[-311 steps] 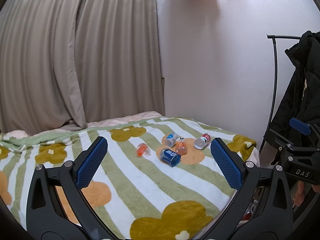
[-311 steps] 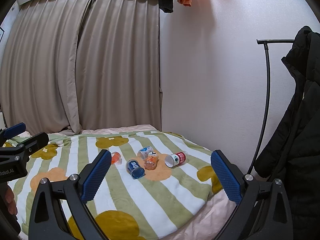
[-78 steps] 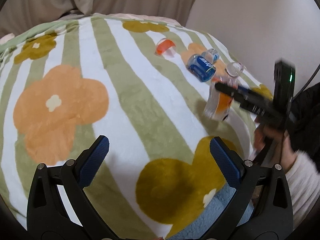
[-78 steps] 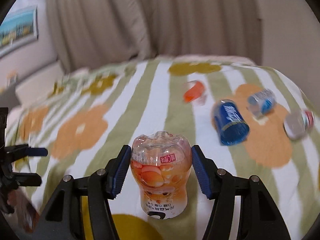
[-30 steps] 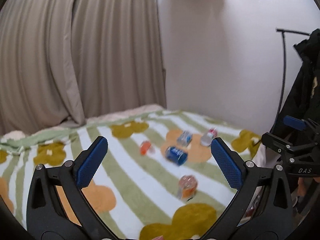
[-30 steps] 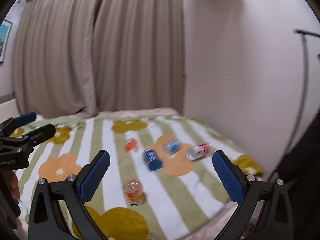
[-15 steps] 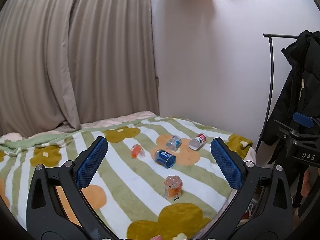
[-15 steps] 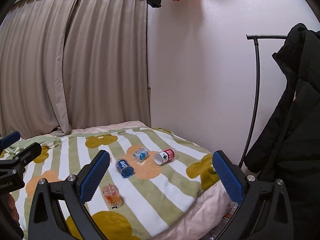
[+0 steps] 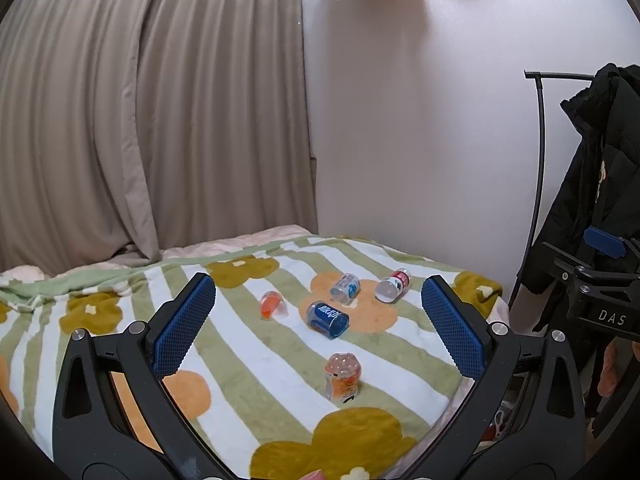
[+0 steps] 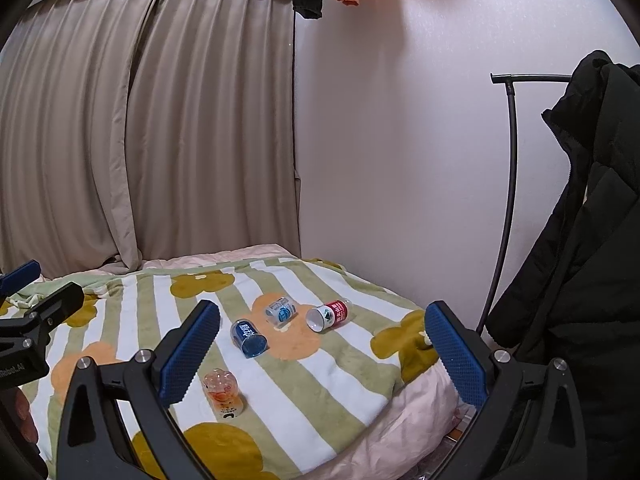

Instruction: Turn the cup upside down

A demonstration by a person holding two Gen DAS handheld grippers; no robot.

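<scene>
Five small cut-bottle plastic cups sit on the green-and-white striped blanket with orange and mustard flower shapes (image 9: 248, 364), which covers a bed. One of them, the clear cup with the orange peach-print label (image 9: 343, 376), stands on its mouth with its lobed base on top, on a white stripe nearest the cameras; in the right wrist view it (image 10: 224, 393) shows just beside the left blue pad. The other four lie on their sides farther back. The blue-labelled cup (image 9: 327, 319) rests at the edge of an orange flower, its open mouth toward the viewer. The clear cup with a pale blue label (image 9: 345, 287) and the clear cup with a red label (image 9: 393, 285) lie on the same orange flower, near each other but apart. The small clear cup with an orange band (image 9: 271, 305) lies alone on a white stripe to the left.

Two grippers are held well back from the bed. The left gripper (image 9: 320, 328) has its blue-padded jaws spread wide with nothing between them. The right gripper (image 10: 320, 350) is likewise spread wide and grips nothing. A beige pleated curtain (image 9: 152, 120) and a black padded coat on a metal rack (image 10: 592, 264) frame the room.
</scene>
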